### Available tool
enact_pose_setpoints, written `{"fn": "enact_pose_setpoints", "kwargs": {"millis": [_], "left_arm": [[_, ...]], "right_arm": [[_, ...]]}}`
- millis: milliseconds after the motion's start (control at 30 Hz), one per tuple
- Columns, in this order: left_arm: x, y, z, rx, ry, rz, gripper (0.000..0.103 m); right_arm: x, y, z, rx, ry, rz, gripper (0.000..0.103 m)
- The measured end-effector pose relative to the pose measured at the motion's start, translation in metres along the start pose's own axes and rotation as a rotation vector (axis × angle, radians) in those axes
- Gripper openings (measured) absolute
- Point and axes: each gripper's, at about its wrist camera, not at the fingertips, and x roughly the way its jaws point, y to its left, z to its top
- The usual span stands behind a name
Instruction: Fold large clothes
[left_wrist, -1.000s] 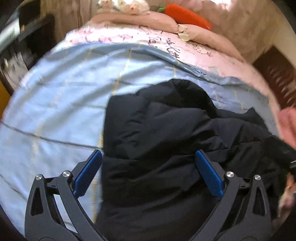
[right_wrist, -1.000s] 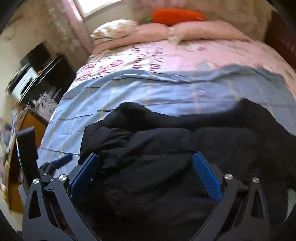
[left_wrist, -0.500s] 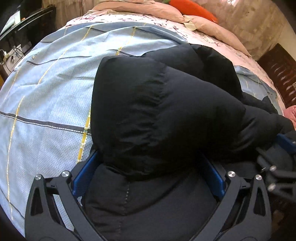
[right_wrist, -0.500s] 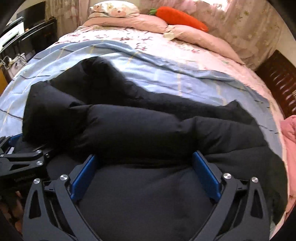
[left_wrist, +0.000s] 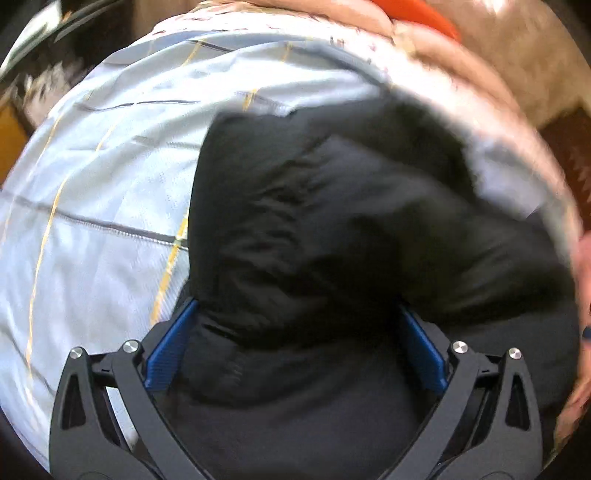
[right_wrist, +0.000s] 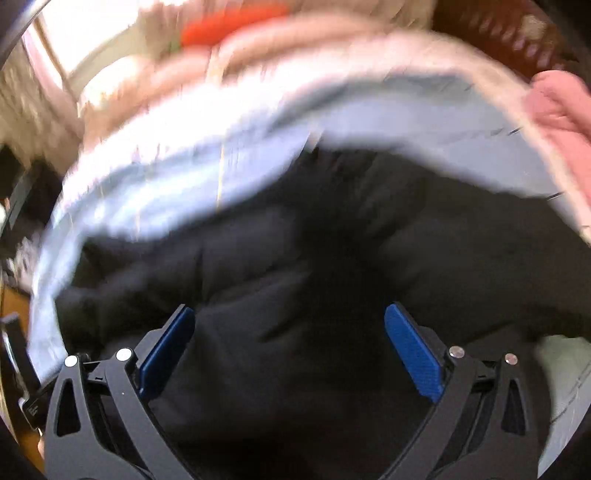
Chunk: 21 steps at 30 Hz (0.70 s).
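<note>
A black puffy jacket (left_wrist: 332, 229) lies bunched on a light blue checked sheet (left_wrist: 103, 177); it also fills the right wrist view (right_wrist: 295, 295). My left gripper (left_wrist: 295, 347) is open, its blue pads wide apart with a thick fold of the jacket bulging between them. My right gripper (right_wrist: 291, 347) is open over the jacket, its blue pads wide apart on either side of the dark fabric. Both views are blurred by motion.
Pink pillows (right_wrist: 258, 44) and an orange carrot plush (left_wrist: 417, 14) lie at the head of the bed. A pink garment (right_wrist: 557, 107) sits at the right edge. Dark furniture (right_wrist: 18, 199) stands left of the bed. The left gripper's black frame (right_wrist: 18, 354) shows at far left.
Both cameras swung and blurred. The right gripper has turned so the bed's head and pink garment sit higher right. The jacket fold stays between the left pads.
</note>
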Motion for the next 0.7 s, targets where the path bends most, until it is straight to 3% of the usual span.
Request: {"fn": "enact_pose_setpoints", "kwargs": {"millis": [67,200,300,367,433,467,533,600,700], "left_arm": [[-0.032,-0.017,0.0,-0.029,-0.064,-0.01,0.101],[-0.065,-0.073,-0.011,-0.018,-0.159,-0.064,0.101],[-0.067,-0.144,-0.028,0.107,-0.22,-0.063,0.101],[-0.049,-0.196,-0.043,0.244,-0.207,-0.028,0.101],[-0.023,-0.235,-0.058,0.326,-0.175,0.019,0.101],[0.0,-0.254,-0.067,0.353,-0.114,0.067,0.101],[0.031,-0.268,-0.076,0.349,-0.053,0.13,0.101],[0.033,-0.268,-0.075,0.318,-0.075,0.133,0.101],[0.037,-0.266,-0.077,0.312,-0.071,0.106,0.101]], "right_arm": [[-0.03,-0.046,0.003,0.045,-0.057,-0.077,0.102],[-0.044,-0.159,-0.008,0.236,-0.035,-0.162,0.102],[-0.05,-0.241,-0.026,0.377,-0.001,-0.193,0.102],[-0.049,-0.278,-0.036,0.449,0.021,-0.212,0.102],[-0.05,-0.321,-0.056,0.588,0.032,-0.171,0.102],[-0.047,-0.338,-0.066,0.662,0.039,-0.125,0.102],[-0.038,-0.37,-0.088,0.842,0.05,-0.021,0.102],[-0.03,-0.391,-0.105,0.973,0.044,0.066,0.102],[-0.021,-0.402,-0.112,1.083,-0.016,0.123,0.102]]}}
